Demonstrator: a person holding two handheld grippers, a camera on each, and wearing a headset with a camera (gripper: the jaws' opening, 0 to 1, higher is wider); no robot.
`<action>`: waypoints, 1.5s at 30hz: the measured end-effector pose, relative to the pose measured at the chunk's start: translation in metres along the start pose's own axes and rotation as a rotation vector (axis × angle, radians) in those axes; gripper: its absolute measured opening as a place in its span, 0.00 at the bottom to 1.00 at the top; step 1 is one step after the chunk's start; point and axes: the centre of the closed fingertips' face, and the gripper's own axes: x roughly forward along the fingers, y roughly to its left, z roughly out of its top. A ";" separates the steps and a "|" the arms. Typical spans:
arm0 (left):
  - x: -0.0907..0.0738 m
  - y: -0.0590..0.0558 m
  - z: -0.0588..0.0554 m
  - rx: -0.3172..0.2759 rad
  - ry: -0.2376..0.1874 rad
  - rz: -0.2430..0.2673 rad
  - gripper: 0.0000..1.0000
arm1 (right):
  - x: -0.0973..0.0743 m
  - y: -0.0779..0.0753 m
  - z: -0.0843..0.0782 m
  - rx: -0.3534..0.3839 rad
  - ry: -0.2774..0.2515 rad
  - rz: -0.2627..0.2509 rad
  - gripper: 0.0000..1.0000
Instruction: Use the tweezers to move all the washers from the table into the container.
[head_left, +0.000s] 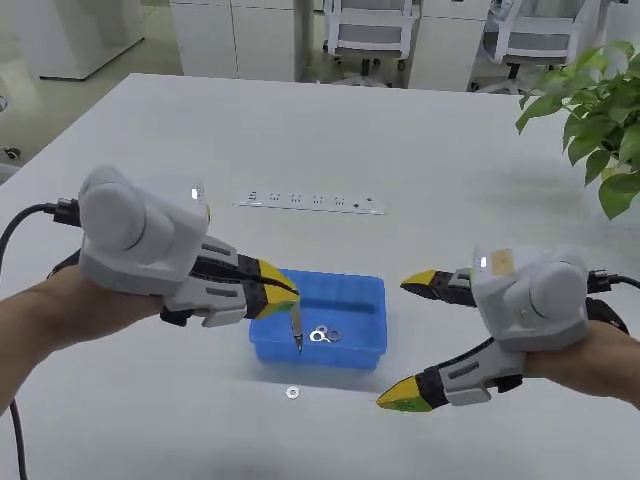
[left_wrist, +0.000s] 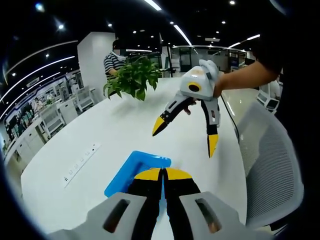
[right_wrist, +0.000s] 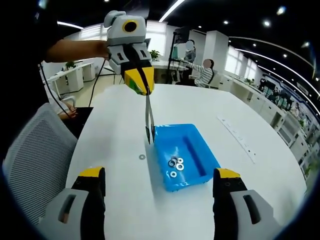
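Note:
A blue container sits on the white table with several washers inside. One washer lies on the table just in front of it. My left gripper is shut on metal tweezers, whose tips hang over the container's near left edge. In the right gripper view the tweezers point down beside the container, close to the loose washer. My right gripper stands open to the right of the container, holding nothing. In the left gripper view the jaws are pressed together above the container.
A white power strip lies on the table behind the container. A green plant stands at the far right. Office chairs line the far edge. A grey mesh chair is at the near side.

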 end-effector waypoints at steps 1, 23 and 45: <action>0.000 -0.001 -0.001 -0.001 0.001 -0.002 0.05 | 0.000 0.000 0.000 0.002 -0.003 -0.001 0.92; 0.010 -0.016 -0.026 0.004 0.038 -0.030 0.05 | 0.004 0.015 -0.010 0.046 0.012 0.027 1.00; 0.022 -0.025 -0.048 0.014 0.058 -0.055 0.05 | 0.009 0.028 -0.019 0.047 0.038 0.057 0.97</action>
